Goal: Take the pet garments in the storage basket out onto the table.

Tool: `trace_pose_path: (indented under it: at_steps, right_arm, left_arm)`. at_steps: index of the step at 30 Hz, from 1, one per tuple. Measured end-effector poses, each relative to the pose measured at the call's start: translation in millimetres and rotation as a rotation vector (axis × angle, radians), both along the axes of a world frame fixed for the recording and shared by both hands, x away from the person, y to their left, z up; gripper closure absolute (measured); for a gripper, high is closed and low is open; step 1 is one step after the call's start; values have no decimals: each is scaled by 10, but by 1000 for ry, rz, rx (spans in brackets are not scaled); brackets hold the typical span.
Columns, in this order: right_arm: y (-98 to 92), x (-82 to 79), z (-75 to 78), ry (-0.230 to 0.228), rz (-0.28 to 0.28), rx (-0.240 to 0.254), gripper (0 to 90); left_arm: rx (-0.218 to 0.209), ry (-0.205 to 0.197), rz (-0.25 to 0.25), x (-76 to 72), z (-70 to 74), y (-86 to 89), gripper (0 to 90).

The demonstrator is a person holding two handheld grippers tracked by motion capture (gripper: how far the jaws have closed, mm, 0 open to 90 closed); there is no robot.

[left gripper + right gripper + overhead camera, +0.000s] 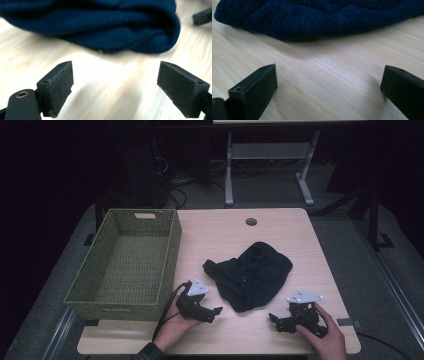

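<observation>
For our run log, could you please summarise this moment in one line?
left gripper: open, empty | right gripper: open, empty | dark blue garment: crumpled on table, untouched | green basket: empty

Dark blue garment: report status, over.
Left tool and right tool open, empty. Dark blue garment crumpled between them, untouched. Green basket left, nothing blocking.

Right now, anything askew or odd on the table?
Only the dark blue garment: it lies crumpled in a heap on the table, not flat or folded. The green basket sits empty and square at the left edge. Both the left gripper and right gripper rest open beside the garment, touching nothing.
</observation>
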State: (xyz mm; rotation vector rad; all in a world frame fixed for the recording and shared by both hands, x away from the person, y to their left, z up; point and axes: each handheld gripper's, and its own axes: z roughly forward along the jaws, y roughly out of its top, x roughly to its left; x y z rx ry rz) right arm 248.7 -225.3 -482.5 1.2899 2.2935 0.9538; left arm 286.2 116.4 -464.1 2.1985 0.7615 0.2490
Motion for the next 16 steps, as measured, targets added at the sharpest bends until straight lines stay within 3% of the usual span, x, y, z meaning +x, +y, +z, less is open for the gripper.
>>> trace_pose_path:
  at_steps: [5, 8, 16]
  right_arm:
    - [0, -1, 0, 0, 0, 0, 4]
    - [0, -1, 0, 0, 0, 0, 4]
    - [0, -1, 0, 1, 0, 1, 4]
  left_arm:
    - [58, -8, 2, 1, -107, 6, 128]
    - [65, -35, -9, -8, -130, 8, 126]
    - [56, -34, -8, -7, -138, 13, 126]
